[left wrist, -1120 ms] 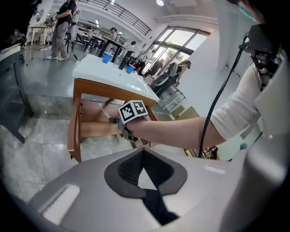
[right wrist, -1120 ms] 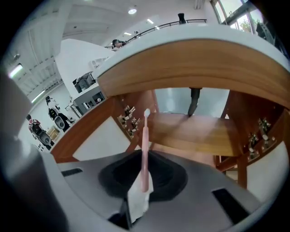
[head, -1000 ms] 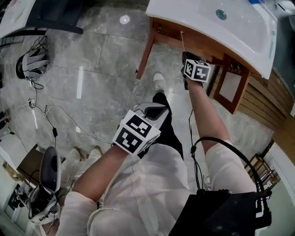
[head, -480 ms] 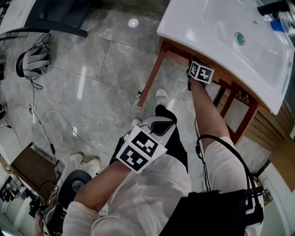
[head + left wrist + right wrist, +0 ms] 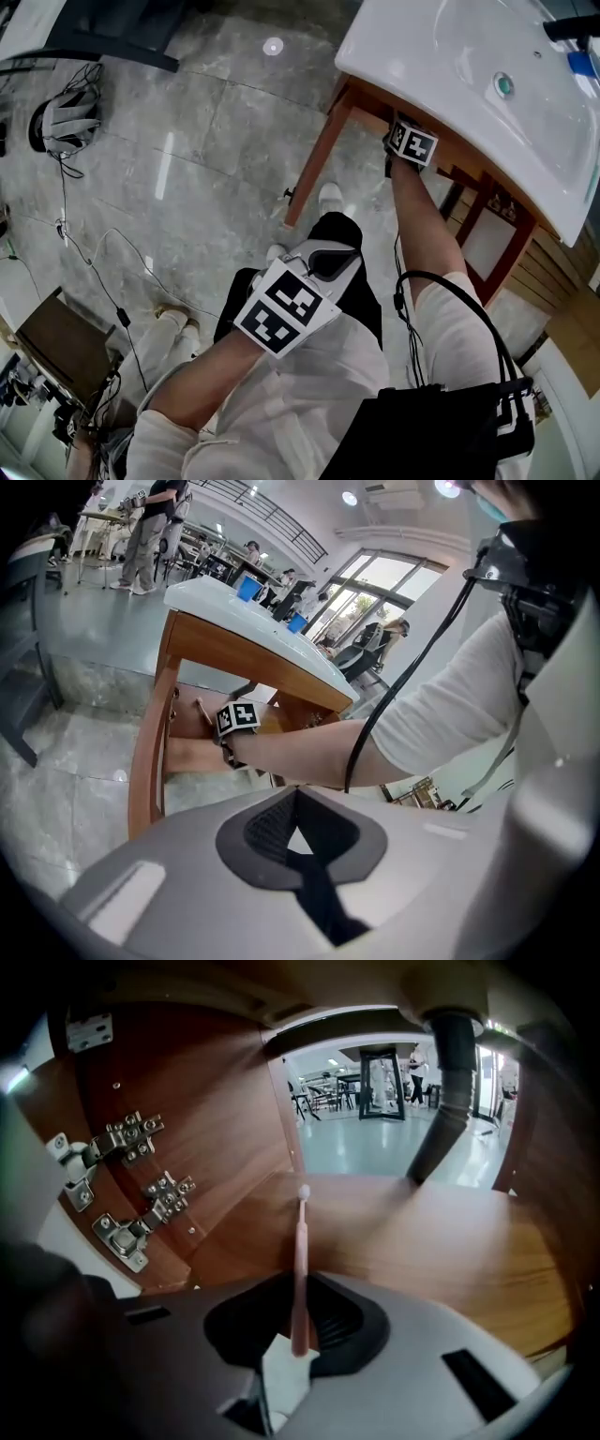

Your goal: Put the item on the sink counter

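A thin pink toothbrush [image 5: 300, 1269] sticks forward out of my right gripper [image 5: 298, 1340], which is shut on its handle. This gripper is inside the wooden cabinet, over its brown shelf [image 5: 422, 1241]. In the head view only its marker cube [image 5: 412, 145] shows, right at the front edge of the white sink counter [image 5: 422, 56]; the jaws are hidden under that counter. My left gripper [image 5: 328, 258] hangs in front of the person's legs, shut with nothing in it. From the left gripper view, its jaws [image 5: 298, 832] point toward the cabinet.
A grey drain pipe [image 5: 445, 1082] runs down inside the cabinet. Two metal hinges [image 5: 141, 1208] sit on the left wall. A wooden leg [image 5: 314, 159] and an open door [image 5: 487, 248] flank the opening. A black tap [image 5: 572, 26] and blue cup [image 5: 583, 61] stand on the counter. Cables [image 5: 84, 244] lie on the floor.
The right gripper has gone forward with the toothbrush, from in front of the cabinet to under the counter's edge. The left gripper has stayed by the legs, still shut.
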### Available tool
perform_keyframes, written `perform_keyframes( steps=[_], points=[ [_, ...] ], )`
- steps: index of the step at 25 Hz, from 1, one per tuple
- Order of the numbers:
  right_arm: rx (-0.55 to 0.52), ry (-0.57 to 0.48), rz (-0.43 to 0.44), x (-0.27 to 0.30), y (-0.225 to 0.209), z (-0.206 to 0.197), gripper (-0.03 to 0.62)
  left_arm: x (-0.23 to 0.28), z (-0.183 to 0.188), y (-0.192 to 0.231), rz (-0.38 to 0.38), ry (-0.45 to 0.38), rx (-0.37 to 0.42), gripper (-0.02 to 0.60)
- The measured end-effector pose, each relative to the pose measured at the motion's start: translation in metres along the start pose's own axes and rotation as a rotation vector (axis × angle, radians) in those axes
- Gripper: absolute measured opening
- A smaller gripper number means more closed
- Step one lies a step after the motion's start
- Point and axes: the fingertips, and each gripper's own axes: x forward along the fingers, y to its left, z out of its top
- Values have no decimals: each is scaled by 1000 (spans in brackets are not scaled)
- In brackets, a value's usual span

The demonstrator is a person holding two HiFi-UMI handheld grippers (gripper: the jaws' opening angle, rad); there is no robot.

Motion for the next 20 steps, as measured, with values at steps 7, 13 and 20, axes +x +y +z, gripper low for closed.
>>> perform_keyframes(
  steps=[7,13,20],
  points=[
    [-17,-9,10,-10,8,3,87,-10,-5,2,-5,-9,2,5],
    [-31,-3,9,-42,16,0,89,-25,-9,-12,-11,-5,13,5],
    [-52,9,56,-116,44,-6,87,-58,-7,-44,-22,-28,34,5]
  ],
)
